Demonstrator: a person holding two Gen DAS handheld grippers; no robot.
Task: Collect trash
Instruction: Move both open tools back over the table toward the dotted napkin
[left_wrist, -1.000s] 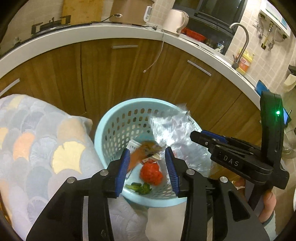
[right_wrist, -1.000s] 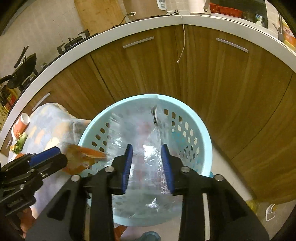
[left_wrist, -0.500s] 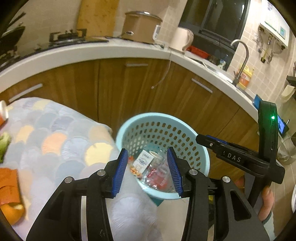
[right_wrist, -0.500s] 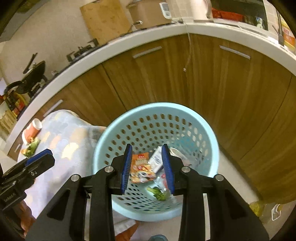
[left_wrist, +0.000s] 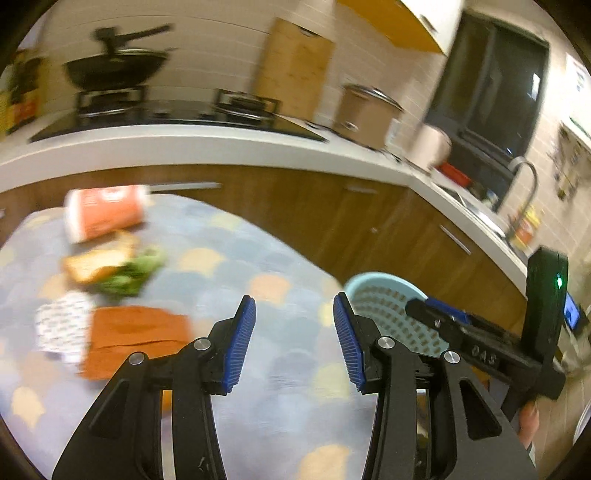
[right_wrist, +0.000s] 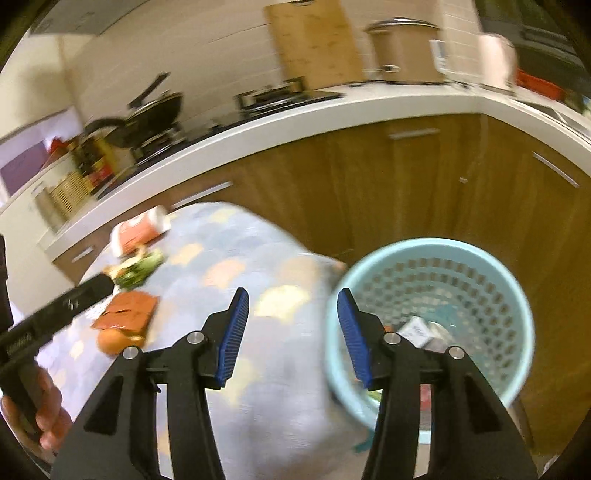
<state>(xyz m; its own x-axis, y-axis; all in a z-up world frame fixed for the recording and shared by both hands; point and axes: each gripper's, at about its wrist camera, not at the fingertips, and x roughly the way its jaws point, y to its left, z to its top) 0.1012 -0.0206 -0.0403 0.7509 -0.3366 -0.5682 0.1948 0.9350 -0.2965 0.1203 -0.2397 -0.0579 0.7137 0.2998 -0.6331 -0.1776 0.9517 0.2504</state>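
The left gripper (left_wrist: 294, 325) is gaping open, holding nothing. The right gripper (right_wrist: 292, 323), just opening wider, is empty too. Crumpled wrappers are sitting inside the round, holey, light-blue plastic basket (right_wrist: 519, 302) beside the patterned tablecloth (left_wrist: 236, 243).

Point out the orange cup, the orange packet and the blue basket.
orange cup (left_wrist: 105, 212): left wrist view, middle of its side.
orange packet (left_wrist: 135, 341): left wrist view, centre of its flat face.
blue basket (right_wrist: 517, 291): right wrist view, upper right rim.
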